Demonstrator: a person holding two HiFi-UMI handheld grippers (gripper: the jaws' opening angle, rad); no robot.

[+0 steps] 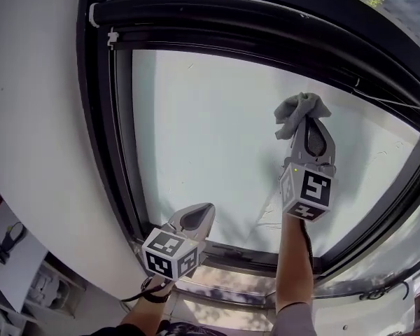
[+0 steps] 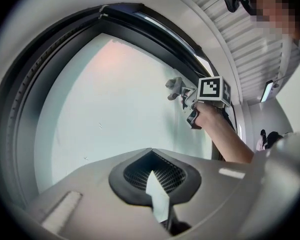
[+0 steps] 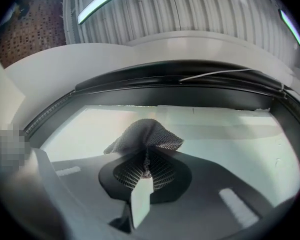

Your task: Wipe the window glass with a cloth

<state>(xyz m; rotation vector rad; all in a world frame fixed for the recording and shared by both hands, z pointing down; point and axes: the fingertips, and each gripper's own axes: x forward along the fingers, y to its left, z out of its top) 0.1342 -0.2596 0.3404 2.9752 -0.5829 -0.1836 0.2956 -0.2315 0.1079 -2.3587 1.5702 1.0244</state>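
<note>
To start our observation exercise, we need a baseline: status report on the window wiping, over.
Right hand-held gripper shut on cloth, cloth at the window glass. Left hand-held gripper shut, empty, low by the window frame. Nothing in the way.

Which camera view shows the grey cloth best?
The right gripper view: the cloth fills the centre, its weave visible, pinched between the jaws. The head view shows it small and bunched; the left gripper view shows only a distant grey lump.
</note>
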